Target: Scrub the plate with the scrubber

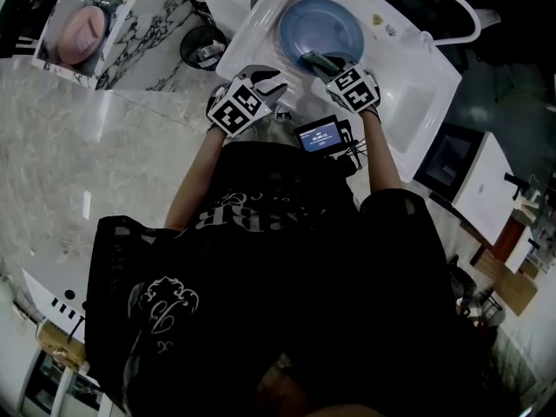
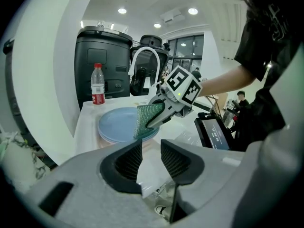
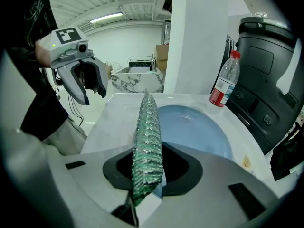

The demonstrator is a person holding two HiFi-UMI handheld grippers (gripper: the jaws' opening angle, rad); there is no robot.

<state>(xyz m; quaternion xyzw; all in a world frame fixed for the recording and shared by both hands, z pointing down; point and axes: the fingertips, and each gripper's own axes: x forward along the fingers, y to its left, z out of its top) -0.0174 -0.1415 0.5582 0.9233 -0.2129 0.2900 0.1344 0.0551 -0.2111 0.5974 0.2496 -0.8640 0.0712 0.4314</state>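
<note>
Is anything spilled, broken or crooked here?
Nothing stands out. The blue plate lies flat in the sink, and the bottle stands upright beside it. The right gripper is shut on the green scrubber, and the left gripper is open and empty.

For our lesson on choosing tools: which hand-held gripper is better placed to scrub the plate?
Right. The right hand-held gripper is shut on the scrubber at the blue plate's edge; the left hand-held gripper is open and empty.
</note>
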